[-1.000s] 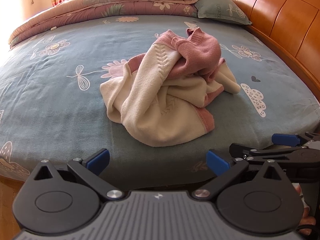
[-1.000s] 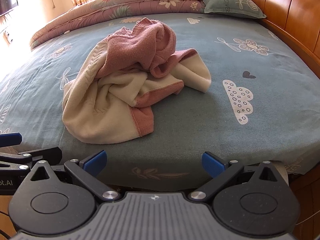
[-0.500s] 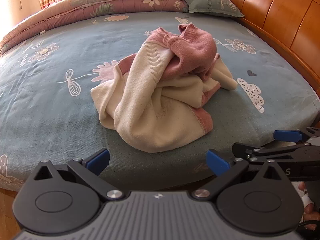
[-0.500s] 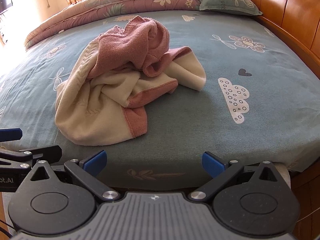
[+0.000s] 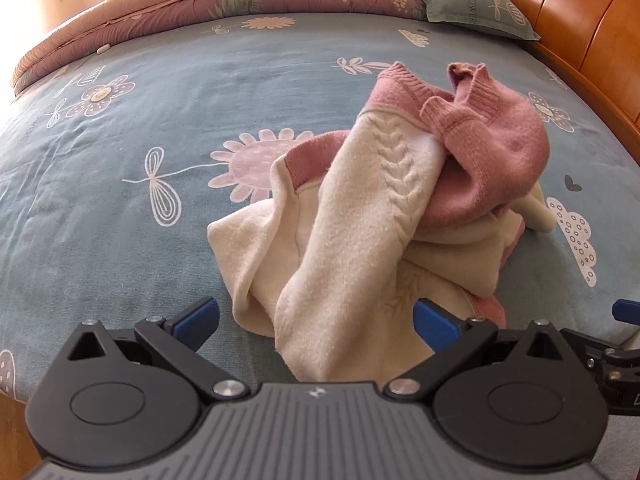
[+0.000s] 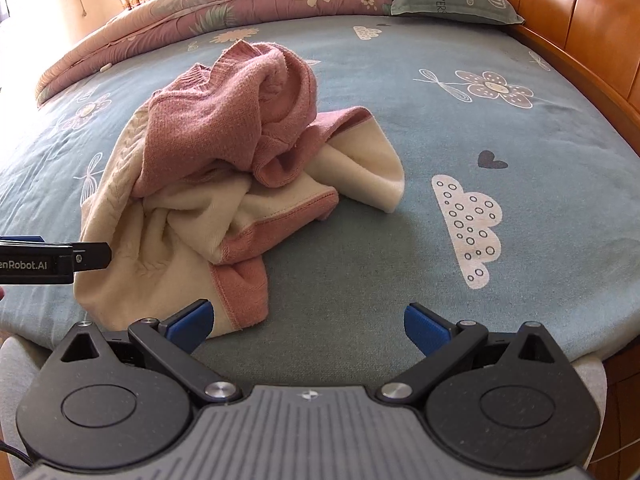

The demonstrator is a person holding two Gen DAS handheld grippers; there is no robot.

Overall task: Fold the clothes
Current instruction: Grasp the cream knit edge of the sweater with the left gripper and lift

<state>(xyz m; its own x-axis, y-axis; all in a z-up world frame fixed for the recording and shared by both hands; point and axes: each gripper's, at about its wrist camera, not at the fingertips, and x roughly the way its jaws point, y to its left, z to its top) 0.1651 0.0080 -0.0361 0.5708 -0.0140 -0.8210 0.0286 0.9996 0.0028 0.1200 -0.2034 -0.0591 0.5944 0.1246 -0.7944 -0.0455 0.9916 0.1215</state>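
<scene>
One sweater (image 5: 384,216), pink and cream, lies crumpled on the blue bedsheet (image 5: 120,208) near the bed's front edge. Both claws are spread wide and empty: left gripper (image 5: 316,318) with the cream hem between its tips, right gripper (image 6: 308,322) over bare sheet just beside the pink cuff. Step judged: approach, pre-grasp; no fold started. Next move prob. calls for two edges, e.g. hem or shoulders, to be pinched and the heap spread flat. Cable-knit front is shown best in left view; the cream sleeve end (image 6: 372,168) towards the headboard (image 6: 580,20) is shown clearly only in right view.
</scene>
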